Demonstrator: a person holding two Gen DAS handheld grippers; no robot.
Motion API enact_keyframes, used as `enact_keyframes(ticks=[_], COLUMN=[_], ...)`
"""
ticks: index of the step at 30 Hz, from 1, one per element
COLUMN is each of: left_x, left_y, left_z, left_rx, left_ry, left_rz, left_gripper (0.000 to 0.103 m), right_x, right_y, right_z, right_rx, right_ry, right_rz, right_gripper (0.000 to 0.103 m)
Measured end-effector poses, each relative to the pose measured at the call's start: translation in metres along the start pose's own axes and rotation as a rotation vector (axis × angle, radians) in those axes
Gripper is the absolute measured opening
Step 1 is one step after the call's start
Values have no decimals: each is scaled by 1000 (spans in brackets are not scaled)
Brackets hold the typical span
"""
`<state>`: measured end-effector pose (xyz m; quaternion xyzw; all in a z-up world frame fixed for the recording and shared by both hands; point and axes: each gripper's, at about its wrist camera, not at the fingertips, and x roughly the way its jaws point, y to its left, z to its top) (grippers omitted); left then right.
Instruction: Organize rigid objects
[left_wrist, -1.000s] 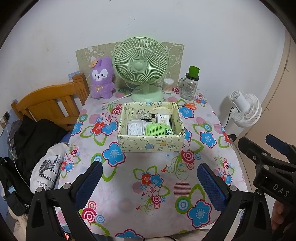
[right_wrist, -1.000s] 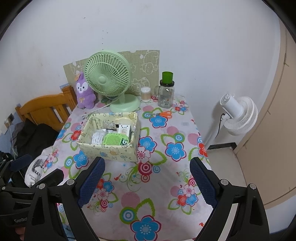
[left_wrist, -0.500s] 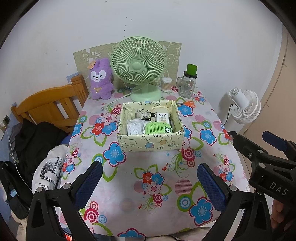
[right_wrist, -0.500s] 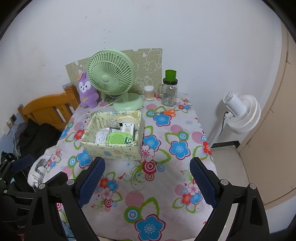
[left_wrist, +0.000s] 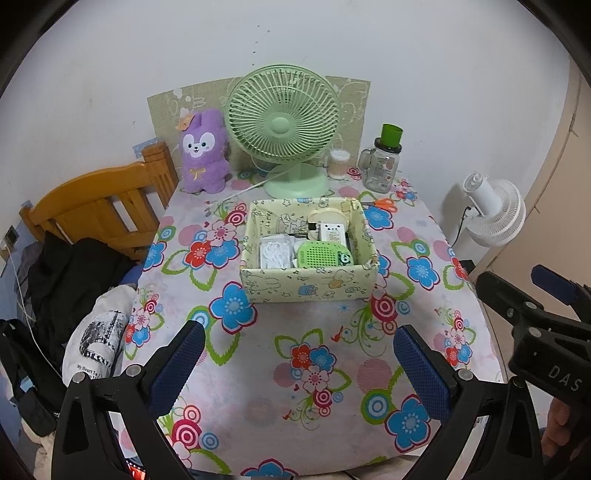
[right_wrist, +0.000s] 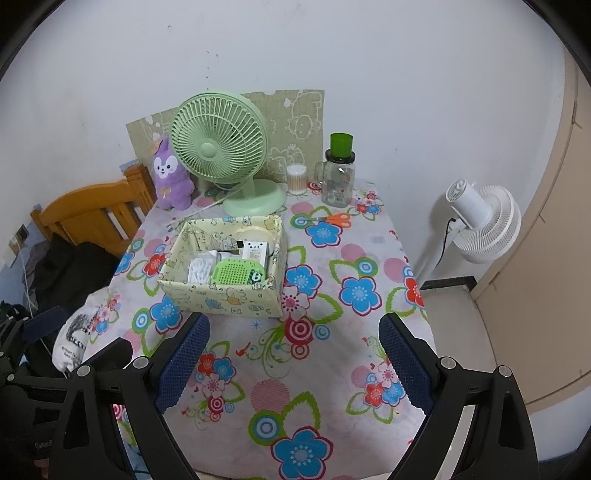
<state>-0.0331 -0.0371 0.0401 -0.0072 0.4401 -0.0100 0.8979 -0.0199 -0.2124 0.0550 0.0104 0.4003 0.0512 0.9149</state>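
Note:
A pale yellow patterned box (left_wrist: 310, 286) stands mid-table on the flowered cloth (left_wrist: 258, 387). Inside lie a green perforated case with a panda (left_wrist: 321, 253), a white card pack (left_wrist: 332, 232) and white bits (left_wrist: 275, 253). Orange-handled scissors (left_wrist: 382, 203) lie behind the box to the right. My left gripper (left_wrist: 297, 354) hovers open over the table's near part, nothing between its blue pads. My right gripper (right_wrist: 295, 343) is likewise open and holds nothing, near the box (right_wrist: 221, 295). The scissors (right_wrist: 328, 219) lie apart from both.
At the back stand a green desk fan (left_wrist: 282, 122), a purple plush (left_wrist: 203, 155), a cotton-swab tub (left_wrist: 338, 164) and a glass jar with a green lid (left_wrist: 382, 166). A wooden chair (left_wrist: 96, 206) with dark clothes is at left; a white floor fan (right_wrist: 480, 221) at right.

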Motion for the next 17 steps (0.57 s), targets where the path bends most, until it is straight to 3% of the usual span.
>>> enact_keyframes(ticks=[17], left_x=[29], left_y=[19], left_z=[20], left_rx=[-28], left_ry=[40], left_rz=[-20], left_gripper=[103], right_x=[26], right_y=[7], right_z=[15], right_rx=[-2], right_ry=[55], right_rz=[-17], right_gripper=[95])
